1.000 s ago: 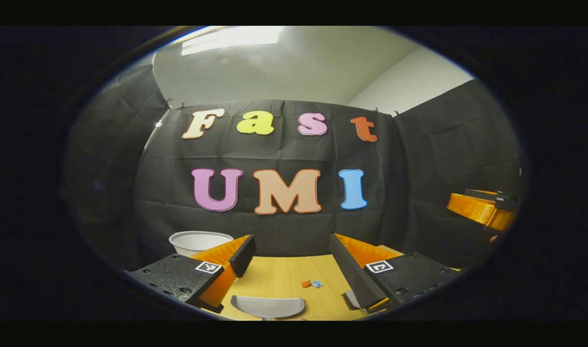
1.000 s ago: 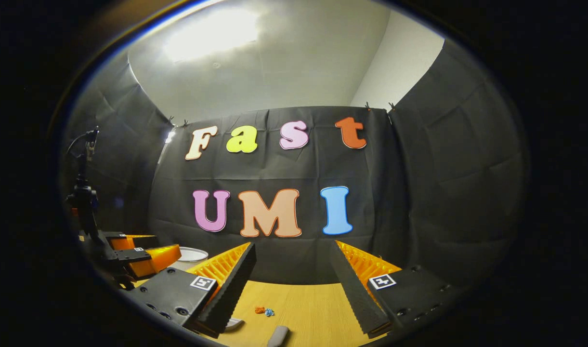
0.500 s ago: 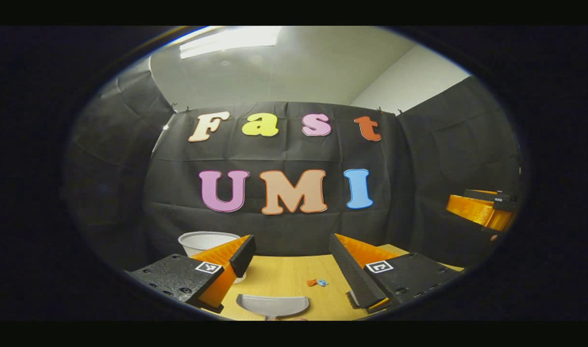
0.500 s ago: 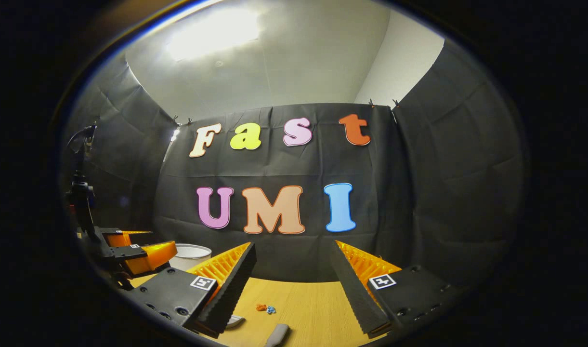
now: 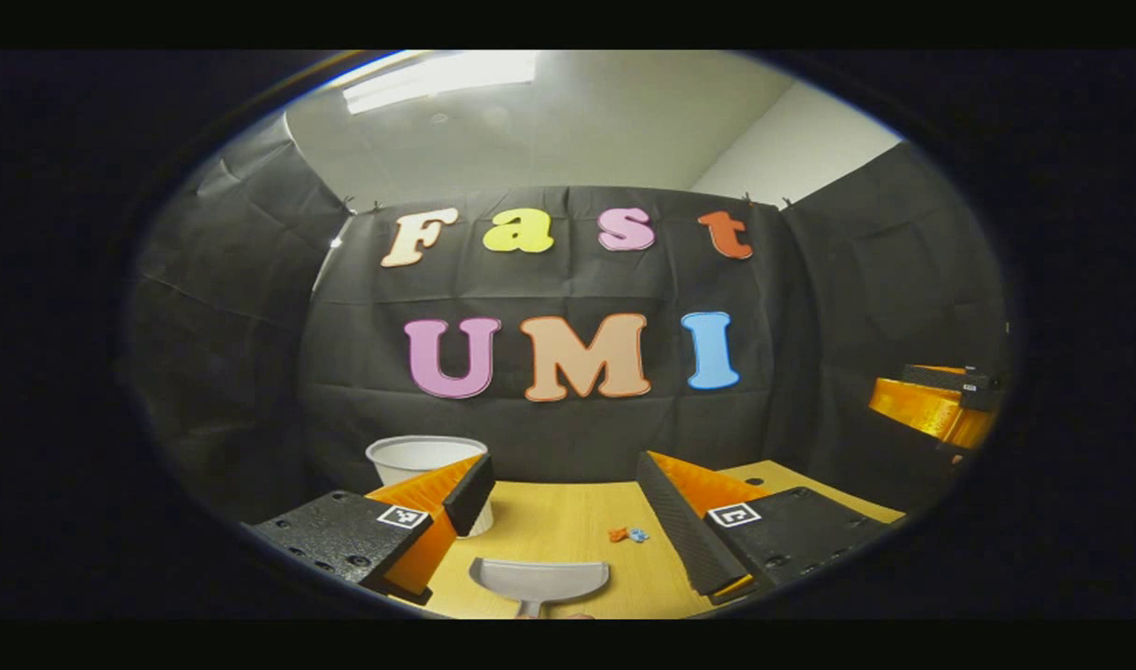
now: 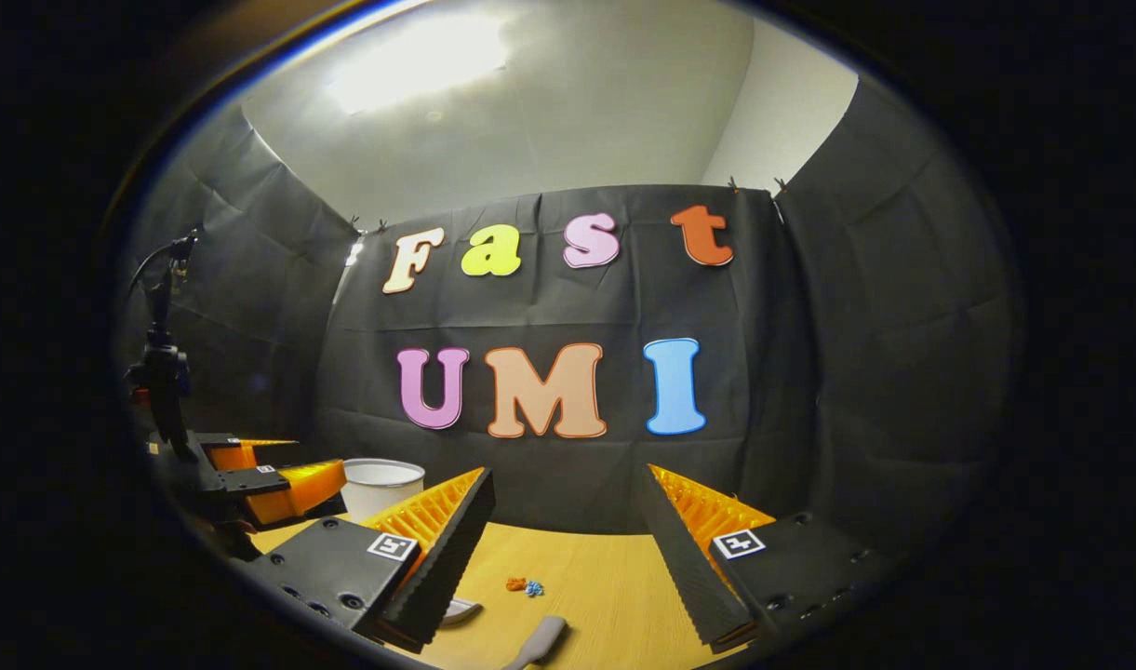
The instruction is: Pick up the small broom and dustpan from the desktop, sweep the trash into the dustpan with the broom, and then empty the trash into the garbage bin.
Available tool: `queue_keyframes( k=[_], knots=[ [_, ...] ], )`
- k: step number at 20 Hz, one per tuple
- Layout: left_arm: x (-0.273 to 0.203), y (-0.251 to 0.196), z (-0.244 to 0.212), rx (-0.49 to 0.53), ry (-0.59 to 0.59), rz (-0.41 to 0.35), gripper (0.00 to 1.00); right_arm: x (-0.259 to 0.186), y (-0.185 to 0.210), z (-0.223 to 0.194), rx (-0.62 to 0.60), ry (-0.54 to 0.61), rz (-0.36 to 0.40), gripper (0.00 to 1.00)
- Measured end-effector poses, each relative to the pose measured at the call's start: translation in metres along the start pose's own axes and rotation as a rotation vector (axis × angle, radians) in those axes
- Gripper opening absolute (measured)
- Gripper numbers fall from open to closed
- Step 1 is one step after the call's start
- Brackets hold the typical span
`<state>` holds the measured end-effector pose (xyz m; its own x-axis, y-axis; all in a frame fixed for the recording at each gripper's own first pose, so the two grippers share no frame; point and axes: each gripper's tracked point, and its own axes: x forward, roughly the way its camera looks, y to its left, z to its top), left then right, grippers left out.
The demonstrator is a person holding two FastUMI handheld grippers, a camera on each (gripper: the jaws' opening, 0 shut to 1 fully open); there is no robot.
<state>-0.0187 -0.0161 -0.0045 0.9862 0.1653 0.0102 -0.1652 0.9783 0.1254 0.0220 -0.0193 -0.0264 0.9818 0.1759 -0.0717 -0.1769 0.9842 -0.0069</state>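
On desktop (image 5: 568, 521), dustpan (image 5: 540, 579) mouth faces wall.

In the left gripper view, the white round plastic garbage bin (image 5: 426, 461) now shows more of its wall behind the left tool (image 5: 565, 498) than a second ago, and sits further right. The grey plastic dustpan (image 5: 540, 581) has also slid right and slightly up, with more of its scoop visible, and the small orange and blue scraps of trash (image 5: 628, 534) have shifted right and up on the light wooden surface (image 5: 568, 530). In the right gripper view, beyond the right tool (image 6: 565, 530), the bin (image 6: 381, 484), scraps (image 6: 524, 585) and grey broom handle (image 6: 540, 642) have likewise drifted right, and more of the surface (image 6: 605, 586) shows.
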Motion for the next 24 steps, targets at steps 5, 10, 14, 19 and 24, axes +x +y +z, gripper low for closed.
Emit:
queue_keyframes(
  k=[5, 10, 14, 19, 24],
  knots=[
    [-0.007, 0.014, -0.046, 0.008, 0.133, 0.007, 0.93, 0.007, 0.022, -0.048, 0.027, 0.116, 0.096, 1.00],
    [-0.020, 0.032, -0.137, -0.015, 0.400, -0.040, 0.94, 0.025, 0.038, -0.121, 0.046, 0.333, 0.097, 0.99],
    [-0.039, 0.043, -0.211, -0.002, 0.626, -0.066, 0.94, 0.023, 0.057, -0.197, 0.012, 0.580, 0.101, 0.99],
    [-0.061, 0.043, -0.275, -0.005, 0.837, -0.105, 0.95, -0.001, 0.069, -0.275, -0.046, 0.837, 0.108, 1.00],
    [-0.060, 0.041, -0.313, -0.009, 0.929, -0.116, 0.95, -0.015, 0.071, -0.320, -0.078, 0.970, 0.097, 1.00]
  ],
)
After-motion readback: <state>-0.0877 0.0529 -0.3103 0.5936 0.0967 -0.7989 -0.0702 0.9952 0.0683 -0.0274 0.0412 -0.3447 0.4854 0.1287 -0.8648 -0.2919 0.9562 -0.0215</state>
